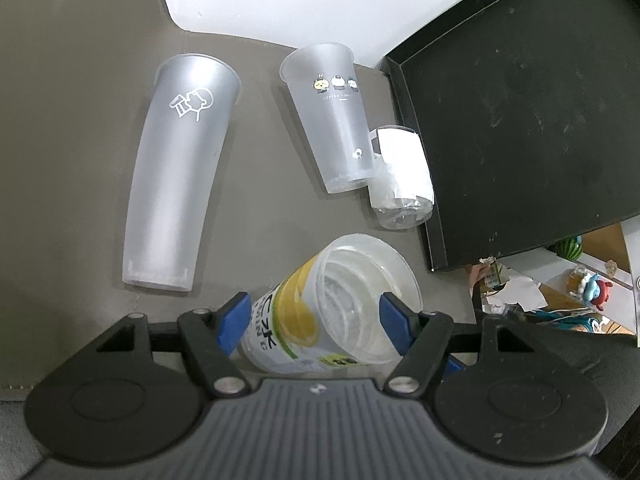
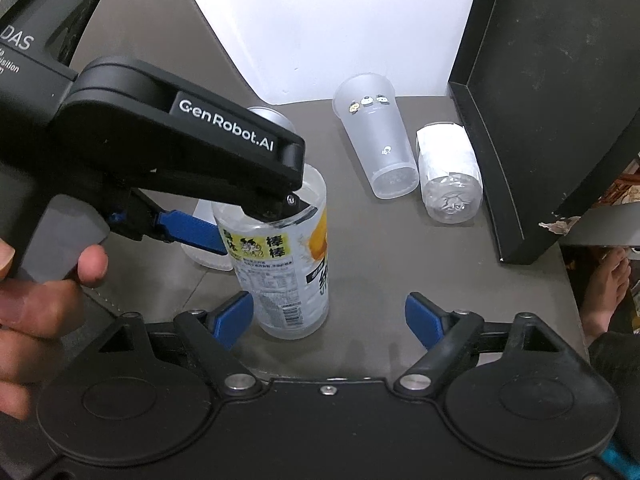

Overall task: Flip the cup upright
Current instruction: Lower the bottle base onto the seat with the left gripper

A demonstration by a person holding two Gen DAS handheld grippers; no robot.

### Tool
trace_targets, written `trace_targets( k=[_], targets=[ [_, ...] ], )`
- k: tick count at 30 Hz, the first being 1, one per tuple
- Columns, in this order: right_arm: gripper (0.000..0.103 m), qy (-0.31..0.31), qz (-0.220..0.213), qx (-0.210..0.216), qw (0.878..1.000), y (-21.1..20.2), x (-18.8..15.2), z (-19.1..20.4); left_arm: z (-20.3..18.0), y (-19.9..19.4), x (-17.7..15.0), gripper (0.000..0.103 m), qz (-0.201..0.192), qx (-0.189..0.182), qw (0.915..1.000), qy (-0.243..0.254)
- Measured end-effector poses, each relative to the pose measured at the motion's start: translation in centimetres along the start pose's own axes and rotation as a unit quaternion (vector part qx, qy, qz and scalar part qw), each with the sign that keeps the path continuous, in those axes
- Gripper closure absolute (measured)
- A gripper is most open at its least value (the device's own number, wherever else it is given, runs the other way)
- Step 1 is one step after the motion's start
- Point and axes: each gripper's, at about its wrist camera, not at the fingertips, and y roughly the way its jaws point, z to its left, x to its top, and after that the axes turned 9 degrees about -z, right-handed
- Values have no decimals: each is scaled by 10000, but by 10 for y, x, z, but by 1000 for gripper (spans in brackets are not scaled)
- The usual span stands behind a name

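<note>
A clear cup with a yellow lemon label (image 2: 286, 256) stands upright on the grey bench (image 2: 360, 280), mouth up, clamped at its rim by the left hand-held gripper (image 1: 314, 322), whose blue pads (image 1: 233, 322) press one against the outer wall and one inside the mouth. In the right wrist view the same left tool reaches in from the left, a person's hand (image 2: 36, 300) wrapped around its grey handle. The right hand-held gripper (image 2: 330, 320) hangs just in front of the cup with its jaws spread wide and nothing between them; its left pad sits close beside the cup's base. Farther back on the bench, a tall frosted cup with a white line drawing (image 1: 176, 176) stands at the left, a frosted cup printed with small cartoon figures (image 1: 332, 120) stands in the middle, and a clear cup wrapped in a white label (image 1: 402, 178) sits just beside it, against the edge of a black tray (image 1: 520, 120) on the right. A white wall (image 2: 340, 20) rises behind.
</note>
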Motion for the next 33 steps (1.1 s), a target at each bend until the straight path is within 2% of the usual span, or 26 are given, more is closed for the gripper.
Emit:
trace_targets(
  k=[15, 33],
  targets=[
    [20, 2, 21, 17, 10000, 0, 1, 1, 17, 0, 9, 34, -151, 239, 9994, -202],
    [20, 99, -131, 71, 9998, -5, 5, -1, 6, -27, 11, 34, -406, 291, 9987, -15]
  ],
)
